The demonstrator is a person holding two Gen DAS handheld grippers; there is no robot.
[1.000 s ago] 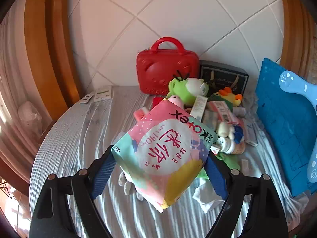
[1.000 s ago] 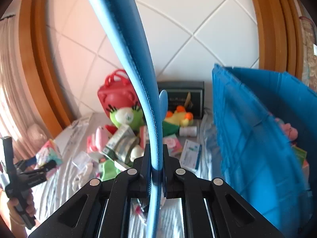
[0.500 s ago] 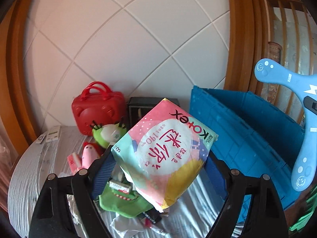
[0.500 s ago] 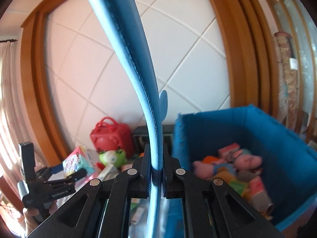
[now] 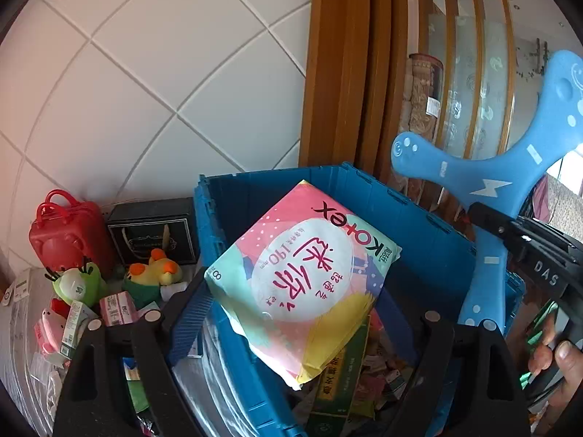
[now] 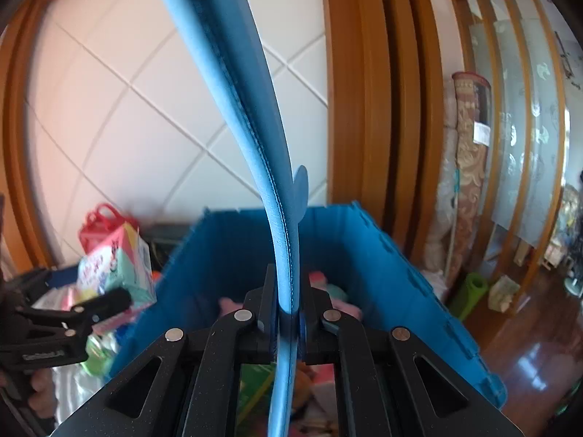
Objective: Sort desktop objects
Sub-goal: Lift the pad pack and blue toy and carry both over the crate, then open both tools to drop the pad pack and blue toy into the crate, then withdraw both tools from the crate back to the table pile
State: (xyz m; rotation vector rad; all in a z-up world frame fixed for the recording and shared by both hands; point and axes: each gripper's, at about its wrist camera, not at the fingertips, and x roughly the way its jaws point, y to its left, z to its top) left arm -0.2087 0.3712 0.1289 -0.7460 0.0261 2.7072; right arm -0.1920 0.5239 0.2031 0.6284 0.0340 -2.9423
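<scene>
Both grippers I see loaded: left gripper, spread wide, clamps a pink-and-mint soft plastic pad pack above the blue plastic crate; right gripper, pressed together, pinches a blue three-armed foam boomerang.

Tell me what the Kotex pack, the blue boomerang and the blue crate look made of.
Kotex pack: thin glossy plastic film, judging by its sheen and creased corners.
Boomerang: likely matte foam or soft plastic; its thin edge looks bowed in the right wrist view.
Crate: rigid moulded plastic, with ribbed walls.
</scene>
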